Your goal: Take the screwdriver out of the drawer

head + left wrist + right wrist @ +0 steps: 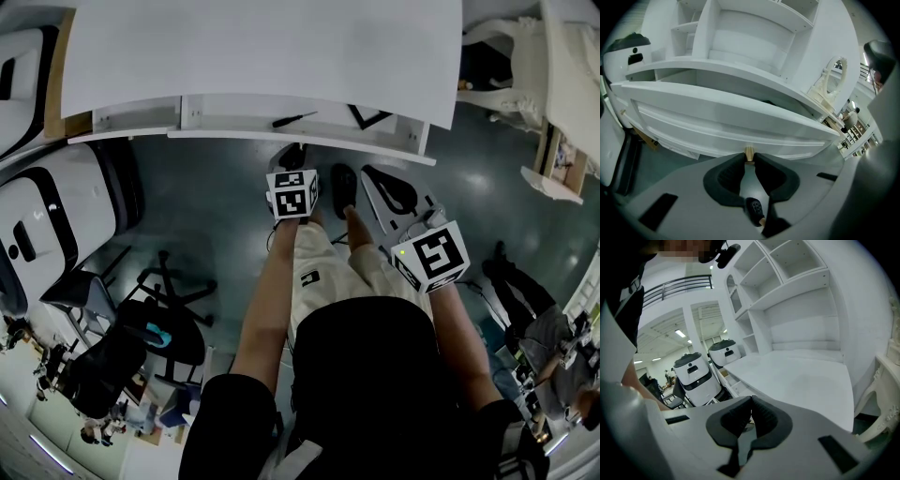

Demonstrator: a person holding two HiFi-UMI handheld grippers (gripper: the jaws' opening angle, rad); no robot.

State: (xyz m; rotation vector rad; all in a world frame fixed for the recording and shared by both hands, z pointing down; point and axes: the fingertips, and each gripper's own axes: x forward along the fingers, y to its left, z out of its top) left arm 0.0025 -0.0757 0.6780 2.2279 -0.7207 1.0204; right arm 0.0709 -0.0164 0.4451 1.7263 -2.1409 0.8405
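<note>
a: left gripper (749,158) is clamped on the small brass knob (749,151) at the middle of the drawer (281,138) front, pads pinching it from both sides. is the drawer out far enough?

b: from the head view i'd say yes. the screwdriver (293,119) lies flat on the drawer bottom, near the middle, just behind the front panel. it's too small to tell which end is the handle. a dark triangular thing (368,117) lies in the same drawer to the right, apart from the screwdriver.

a: and the other one?

b: right gripper (751,405) is closed on nothing, tips together. it hangs in front of the drawer, to the right of the knob.

a: so how do we do the pick well?

b: my guess: hold the knob steady so the drawer doesn't slide back under the counter (262,56). spread the right jaws before they cross the front panel. come in from above and from the front, since the counter overhangs the back of the drawer. set the jaws across the screwdriver, not along it, and close near its thicker end. a thin round tool may roll, so go down gently, and keep clear of the triangular thing.
</note>
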